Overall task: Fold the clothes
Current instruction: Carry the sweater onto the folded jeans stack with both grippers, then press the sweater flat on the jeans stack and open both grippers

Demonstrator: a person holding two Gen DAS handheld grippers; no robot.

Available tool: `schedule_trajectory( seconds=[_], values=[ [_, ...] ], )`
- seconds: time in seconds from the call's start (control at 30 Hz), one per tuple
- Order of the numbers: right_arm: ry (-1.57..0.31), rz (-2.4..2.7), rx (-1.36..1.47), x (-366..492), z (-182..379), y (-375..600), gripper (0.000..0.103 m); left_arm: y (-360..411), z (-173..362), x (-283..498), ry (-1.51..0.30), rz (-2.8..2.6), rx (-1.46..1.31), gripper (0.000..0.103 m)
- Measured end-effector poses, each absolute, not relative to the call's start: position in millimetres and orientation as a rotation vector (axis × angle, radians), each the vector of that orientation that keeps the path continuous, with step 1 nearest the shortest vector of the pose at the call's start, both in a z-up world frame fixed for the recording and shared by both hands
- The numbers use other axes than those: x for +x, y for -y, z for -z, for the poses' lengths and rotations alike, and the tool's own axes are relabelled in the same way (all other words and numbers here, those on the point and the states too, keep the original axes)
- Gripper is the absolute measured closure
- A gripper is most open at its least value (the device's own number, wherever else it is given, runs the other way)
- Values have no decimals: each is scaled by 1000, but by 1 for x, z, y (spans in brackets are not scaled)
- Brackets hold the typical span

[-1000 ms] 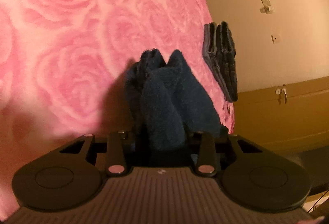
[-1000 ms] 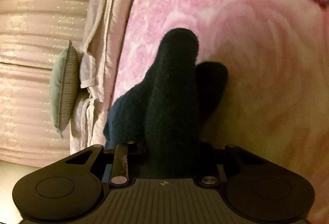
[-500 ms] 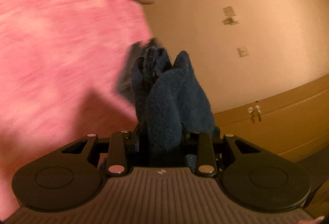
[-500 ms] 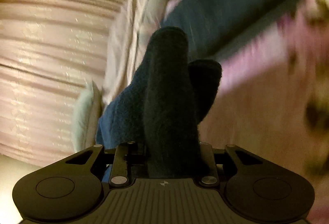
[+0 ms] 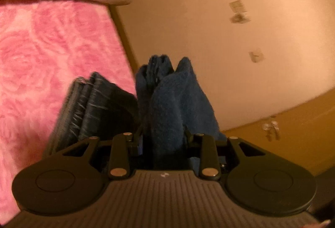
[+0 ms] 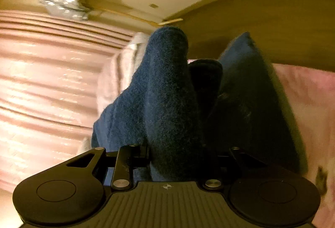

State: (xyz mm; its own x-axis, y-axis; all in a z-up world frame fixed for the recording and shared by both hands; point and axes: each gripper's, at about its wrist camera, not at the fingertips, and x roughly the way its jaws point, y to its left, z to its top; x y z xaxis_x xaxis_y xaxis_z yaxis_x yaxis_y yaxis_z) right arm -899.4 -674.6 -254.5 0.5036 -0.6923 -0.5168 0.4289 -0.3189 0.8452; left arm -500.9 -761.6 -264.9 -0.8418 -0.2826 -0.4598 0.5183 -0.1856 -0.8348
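Fleece-like navy cloth, a folded navy garment (image 5: pixel 175 106), is seen clamped between the jaws of the left gripper (image 5: pixel 165 140) and likewise bunched thick in the jaws of the right gripper (image 6: pixel 178 150), held off the pink rose-patterned bed cover (image 5: pixel 48 60). A folded stack of denim (image 5: pixel 90 106) lies at the bed's edge, just beside the held cloth. Slippage is judged likely if either bite is shallow in so thick a bundle; the layers could splay and the fold be lost. The denim stack could be nudged over the edge if swept by the cloth.
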Motion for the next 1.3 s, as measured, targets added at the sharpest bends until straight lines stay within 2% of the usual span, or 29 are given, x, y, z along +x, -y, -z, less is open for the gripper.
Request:
schedule_trajectory(
  seconds=[0.13,0.27,0.33,0.37,0.4,0.43,0.6,0.73,0.77,0.8,0.87,0.93,1.03,1.3],
  values=[
    [128,1215,1527,-910,293,701,75,776,293,-511,-1511,2044,319,79],
    [111,1245,1429,-914,303,705,73,782,296,-518,-1394,2085,351,77],
    [63,1289,1356,-908,307,706,59,782,296,-523,-1323,2096,396,74],
    [29,1323,1325,-904,308,705,35,782,295,-523,-1317,2094,400,73],
    [-3,1367,1286,-900,305,702,27,781,291,-522,-1293,2091,412,72],
    [-23,1405,1238,-899,300,698,26,778,284,-522,-1254,2084,431,71],
    [-91,1620,1015,-890,256,663,26,749,230,-511,-986,2057,474,76],
    [-105,1578,951,-852,229,625,27,705,197,-516,-886,2179,520,92],
    [-129,1553,942,-836,227,618,36,694,196,-522,-859,2203,552,95],
    [-162,1526,935,-819,227,613,54,685,197,-528,-828,2223,591,98],
    [-224,1490,907,-785,230,605,70,672,206,-541,-768,2239,672,99],
    [-280,1504,844,-758,238,602,71,672,222,-549,-722,2213,727,103],
    [-379,1521,734,-726,252,605,71,678,245,-558,-679,2164,785,102],
    [-508,1458,741,-727,266,631,71,696,269,-565,-691,2101,837,102]
  ],
)
